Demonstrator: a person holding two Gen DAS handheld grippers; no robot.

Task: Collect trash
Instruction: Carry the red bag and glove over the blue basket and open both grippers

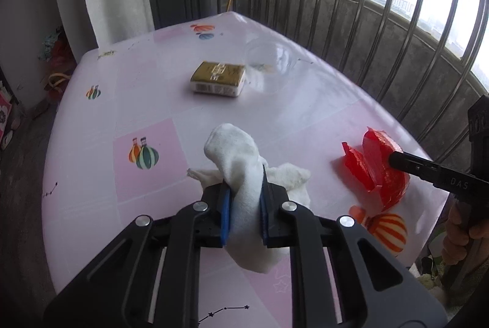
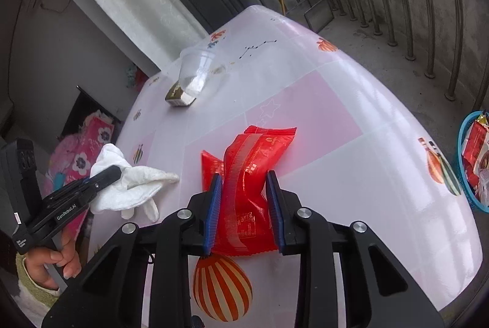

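Observation:
My left gripper (image 1: 244, 187) is shut on a crumpled white tissue (image 1: 238, 157); its blue pads squeeze the middle of the wad and loose ends spread over the pink tablecloth (image 1: 122, 102). The same tissue (image 2: 134, 184) and the left gripper (image 2: 107, 175) show at the left of the right wrist view. My right gripper (image 2: 244, 178) is shut on a red snack wrapper (image 2: 253, 151), which buckles between the pads near the table's front edge. In the left wrist view the red wrapper (image 1: 379, 172) lies at the right, with one right fingertip (image 1: 397, 160) against it.
A gold-topped packet (image 1: 218, 79) and a clear plastic cup (image 1: 270, 62) sit further back on the table. A blue basket (image 2: 467, 163) holding wrappers stands off the table's right edge. A metal railing (image 1: 397, 22) runs behind. A hand (image 2: 52, 264) grips the left handle.

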